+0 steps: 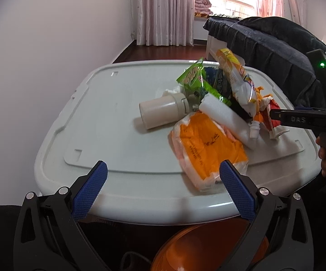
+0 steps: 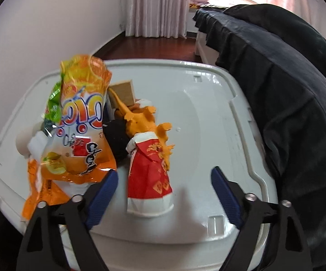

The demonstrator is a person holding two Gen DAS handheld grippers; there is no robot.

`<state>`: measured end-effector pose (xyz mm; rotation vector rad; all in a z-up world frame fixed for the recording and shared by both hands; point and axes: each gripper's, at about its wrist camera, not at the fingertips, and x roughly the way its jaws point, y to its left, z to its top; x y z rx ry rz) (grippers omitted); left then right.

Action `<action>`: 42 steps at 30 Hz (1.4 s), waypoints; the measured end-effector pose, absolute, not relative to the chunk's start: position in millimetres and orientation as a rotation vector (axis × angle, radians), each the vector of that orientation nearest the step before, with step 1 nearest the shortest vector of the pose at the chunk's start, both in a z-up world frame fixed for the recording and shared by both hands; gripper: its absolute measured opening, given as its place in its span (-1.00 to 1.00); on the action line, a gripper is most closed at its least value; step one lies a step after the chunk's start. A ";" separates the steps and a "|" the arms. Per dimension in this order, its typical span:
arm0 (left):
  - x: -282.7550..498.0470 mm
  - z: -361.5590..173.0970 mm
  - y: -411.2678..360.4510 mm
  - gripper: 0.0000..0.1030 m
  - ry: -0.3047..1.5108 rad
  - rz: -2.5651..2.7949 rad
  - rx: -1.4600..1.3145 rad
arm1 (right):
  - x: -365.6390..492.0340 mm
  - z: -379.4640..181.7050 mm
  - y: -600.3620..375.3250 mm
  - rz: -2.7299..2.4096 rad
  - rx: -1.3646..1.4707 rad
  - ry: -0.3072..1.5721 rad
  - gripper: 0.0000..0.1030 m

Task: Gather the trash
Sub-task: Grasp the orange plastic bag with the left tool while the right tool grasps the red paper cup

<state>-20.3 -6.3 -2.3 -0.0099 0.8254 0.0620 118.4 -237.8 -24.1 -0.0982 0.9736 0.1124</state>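
right gripper (image 2: 164, 193) wide, empty, straddling the crushed red paper cup (image 2: 149, 176), likely lining up a pick | left gripper (image 1: 163, 181) wide, empty, idle at 6 o'clock of the worktop (image 1: 108, 113) | trash piled centre; orange snack bag (image 2: 84, 122) at 10 o'clock of cup | print unreadable; "DAS" on right gripper

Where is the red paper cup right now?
In the right wrist view the red paper cup lies on its side on the white bin lid, between the open jaws, beside the orange snack bag and in front of orange peel.
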 end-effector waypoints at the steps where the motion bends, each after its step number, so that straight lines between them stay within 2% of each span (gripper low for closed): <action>1: -20.7 -3.2 -4.9 0.89 0.831 0.064 -0.015 | 120.0 -25.9 -237.7 0.111 -0.102 0.981 0.49; 7: -22.2 -4.3 -4.5 0.89 0.836 0.065 -0.016 | 130.3 -35.3 -235.8 0.116 -0.092 1.010 0.48; 10: -22.8 -4.6 -6.7 0.89 0.833 0.064 -0.001 | 136.4 -40.3 -235.4 0.120 -0.086 1.025 0.34; 13: -22.0 -5.8 -6.6 0.89 0.837 0.058 -0.003 | 144.4 -46.7 -236.3 0.123 -0.068 1.045 0.32; 15: -21.3 -6.9 -5.7 0.89 0.841 0.059 -0.009 | 149.8 -51.3 -234.8 0.131 -0.061 1.058 0.22; 17: -20.7 -8.2 -4.4 0.89 0.844 0.063 -0.019 | 153.8 -56.9 -230.5 0.141 -0.065 1.074 -0.06; 19: -20.8 -9.5 -2.8 0.89 0.845 0.065 -0.028 | 156.7 -63.8 -224.6 0.146 -0.083 1.098 -0.23; 24: -22.4 -11.4 -1.8 0.89 0.837 0.067 -0.043 | 156.2 -62.3 -221.3 0.169 -0.085 1.086 -0.50; 30: -25.9 -11.4 -8.7 0.89 0.828 0.075 -0.018 | 145.1 -49.9 -233.2 0.192 -0.045 1.056 -0.54; 37: -22.6 -3.9 -20.8 0.89 0.842 0.071 -0.077 | 105.4 -4.9 -261.9 0.198 0.006 0.923 -0.53; 42: -7.7 -15.1 -50.8 0.89 0.875 0.030 -0.026 | 82.3 1.4 -262.5 0.218 -0.010 0.875 -0.53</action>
